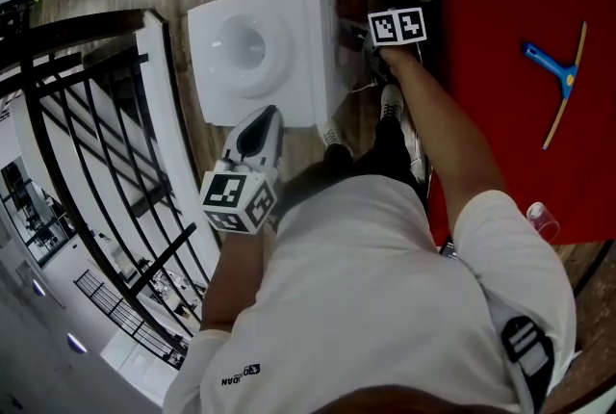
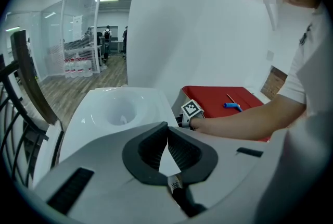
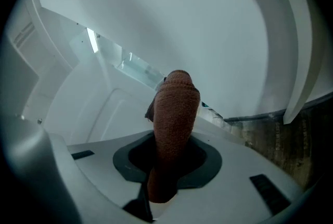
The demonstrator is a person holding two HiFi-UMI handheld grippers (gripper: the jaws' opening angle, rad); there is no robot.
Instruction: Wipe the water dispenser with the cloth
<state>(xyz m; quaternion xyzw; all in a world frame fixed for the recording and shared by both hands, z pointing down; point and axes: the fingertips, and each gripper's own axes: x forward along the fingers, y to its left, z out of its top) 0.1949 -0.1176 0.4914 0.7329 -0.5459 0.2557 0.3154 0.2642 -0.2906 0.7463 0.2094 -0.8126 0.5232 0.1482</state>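
- Currently right gripper [image 3: 171,158] fingers clamp brown cloth [image 3: 176,108] beside water dispenser [image 1: 289,65] side.
- Left gripper [image 2: 167,132] fingers closed tip-to-tip, empty, near dispenser top edge.

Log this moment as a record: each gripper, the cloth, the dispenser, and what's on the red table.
left gripper: shut, empty, by the dispenser's near edge
right gripper: shut on cloth, down beside the dispenser
cloth: brown, upright between the jaws; contact with dispenser unclear
dispenser: white, top recess open, no bottle
red table: blue squeegee lying on it
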